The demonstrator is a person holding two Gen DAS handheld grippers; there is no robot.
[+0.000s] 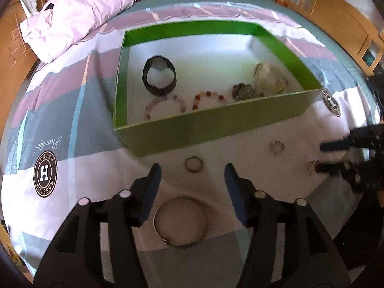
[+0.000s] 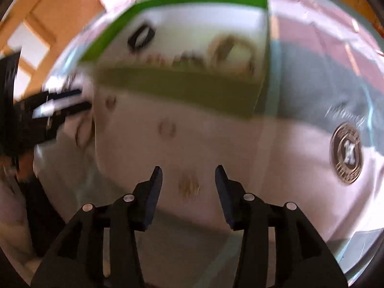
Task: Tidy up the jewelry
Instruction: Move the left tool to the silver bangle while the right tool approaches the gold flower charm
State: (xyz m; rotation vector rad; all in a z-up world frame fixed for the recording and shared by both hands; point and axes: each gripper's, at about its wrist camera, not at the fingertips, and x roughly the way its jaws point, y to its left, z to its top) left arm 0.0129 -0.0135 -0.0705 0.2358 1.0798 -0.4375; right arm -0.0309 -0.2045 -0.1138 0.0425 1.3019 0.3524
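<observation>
Green box [image 1: 216, 122] w/ black cuff [image 1: 159, 76], bead bracelets [image 1: 165, 106], both grippers' jaws released, empty

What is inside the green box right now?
In the green box: a black cuff, two beaded bracelets, a dark cluster and pale metallic pieces. The near wall hides the bracelets' lower parts.

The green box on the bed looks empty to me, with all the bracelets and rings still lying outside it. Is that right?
Not quite. The green box already holds jewelry: a black cuff and beaded bracelets, as the left wrist view shows. Some rings do lie outside it.
</observation>
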